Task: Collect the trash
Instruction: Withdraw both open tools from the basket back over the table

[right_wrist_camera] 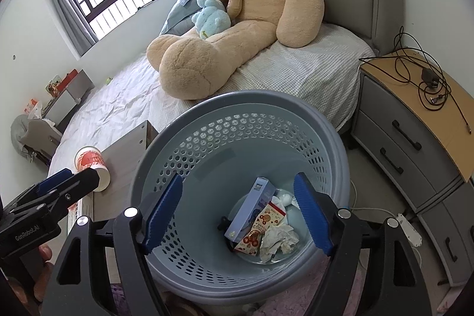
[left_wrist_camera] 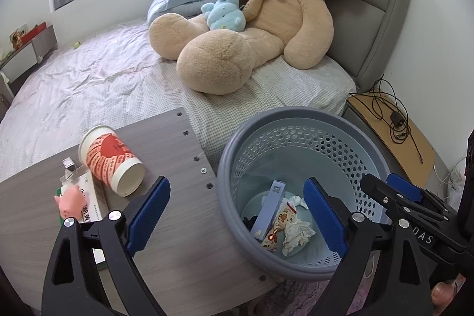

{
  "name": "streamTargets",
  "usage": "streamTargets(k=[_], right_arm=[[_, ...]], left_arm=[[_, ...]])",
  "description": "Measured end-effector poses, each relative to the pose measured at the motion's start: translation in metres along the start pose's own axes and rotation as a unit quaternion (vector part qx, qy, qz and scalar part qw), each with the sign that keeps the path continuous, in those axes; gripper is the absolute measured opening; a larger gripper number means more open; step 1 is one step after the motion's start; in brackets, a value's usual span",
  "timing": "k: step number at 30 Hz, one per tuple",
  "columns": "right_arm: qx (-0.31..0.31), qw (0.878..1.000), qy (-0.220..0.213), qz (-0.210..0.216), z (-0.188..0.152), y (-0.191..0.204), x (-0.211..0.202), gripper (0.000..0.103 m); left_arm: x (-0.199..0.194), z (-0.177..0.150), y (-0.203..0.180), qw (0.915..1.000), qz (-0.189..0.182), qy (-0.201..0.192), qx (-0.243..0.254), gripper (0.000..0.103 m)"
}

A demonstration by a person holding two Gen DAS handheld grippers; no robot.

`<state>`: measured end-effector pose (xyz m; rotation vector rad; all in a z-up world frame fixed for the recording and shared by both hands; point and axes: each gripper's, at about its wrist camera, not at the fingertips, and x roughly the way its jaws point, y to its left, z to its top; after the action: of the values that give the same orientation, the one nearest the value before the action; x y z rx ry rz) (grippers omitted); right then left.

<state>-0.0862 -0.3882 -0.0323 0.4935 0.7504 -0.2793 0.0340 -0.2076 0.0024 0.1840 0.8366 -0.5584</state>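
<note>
A blue-grey perforated waste basket (left_wrist_camera: 234,147) (right_wrist_camera: 331,135) stands beside the bed. Inside lie a light blue box (left_wrist_camera: 268,212) (right_wrist_camera: 250,211), a red-and-white snack wrapper (right_wrist_camera: 262,230) and crumpled tissues (left_wrist_camera: 297,231) (right_wrist_camera: 280,239). A red-and-white paper cup (left_wrist_camera: 111,160) (right_wrist_camera: 90,163) lies on its side on the grey wooden table (left_wrist_camera: 177,227). My left gripper (left_wrist_camera: 237,215) is open and empty, over the table edge and basket rim. My right gripper (right_wrist_camera: 238,211) is open and empty above the basket.
A white box and a small pink pig toy (left_wrist_camera: 72,199) lie left of the cup. A big teddy bear (left_wrist_camera: 266,19) sits on the bed (left_wrist_camera: 89,85). A nightstand (right_wrist_camera: 414,120) with cables stands right of the basket.
</note>
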Motion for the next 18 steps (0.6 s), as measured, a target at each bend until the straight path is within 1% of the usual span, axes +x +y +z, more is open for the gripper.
streamTargets(k=[8, 18], right_arm=[[-0.022, 1.0, -0.003, 0.011, -0.008, 0.025, -0.002, 0.074], [-0.048, 0.999, 0.0, 0.024, -0.021, 0.059, -0.005, 0.075]], left_arm=[[-0.014, -0.01, 0.023, 0.9996, 0.014, -0.011, -0.021, 0.09], [-0.033, -0.03, 0.057, 0.9981, 0.033, -0.019, -0.049, 0.09]])
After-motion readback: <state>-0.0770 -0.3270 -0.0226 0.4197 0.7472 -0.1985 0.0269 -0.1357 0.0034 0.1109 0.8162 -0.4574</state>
